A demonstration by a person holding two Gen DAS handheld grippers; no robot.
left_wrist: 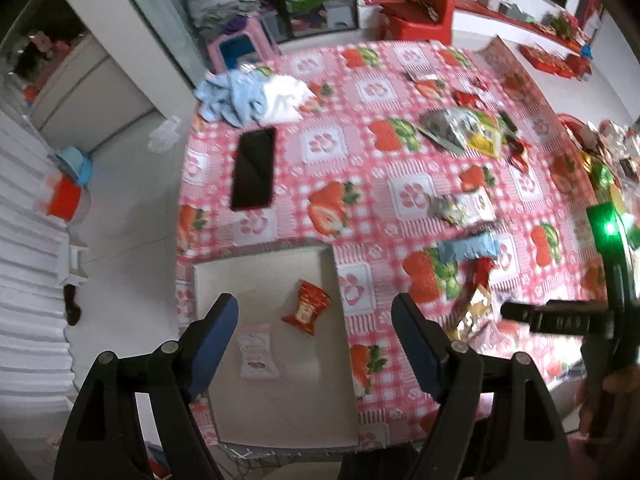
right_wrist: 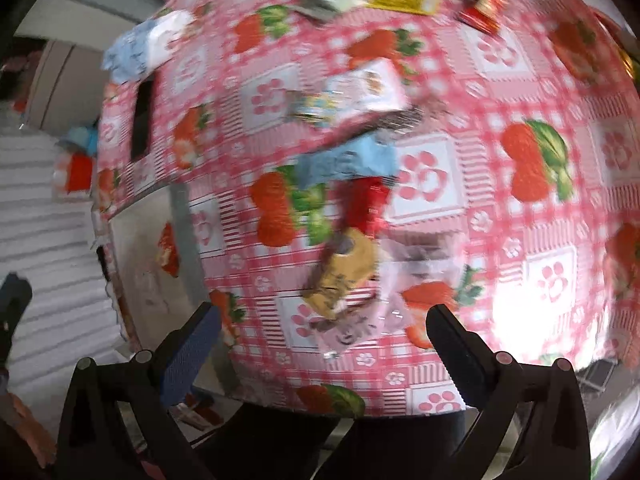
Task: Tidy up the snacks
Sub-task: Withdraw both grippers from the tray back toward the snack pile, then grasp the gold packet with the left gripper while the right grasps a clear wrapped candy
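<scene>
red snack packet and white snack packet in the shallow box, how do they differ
The red crinkled snack packet sits nearer the box's right wall; the white flat snack packet lies nearer the left, closer to the camera. The red one is puffed and tilted; the white one lies flat and pale. Both rest apart inside the shallow grey cardboard box.

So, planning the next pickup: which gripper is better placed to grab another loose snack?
Right. The right gripper hangs open over the gold packet; the left gripper is open over the tray.

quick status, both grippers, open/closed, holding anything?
Left gripper: open, holding nothing, above the white tray.
Right gripper: open, holding nothing, over loose snack packets on the tablecloth.
</scene>
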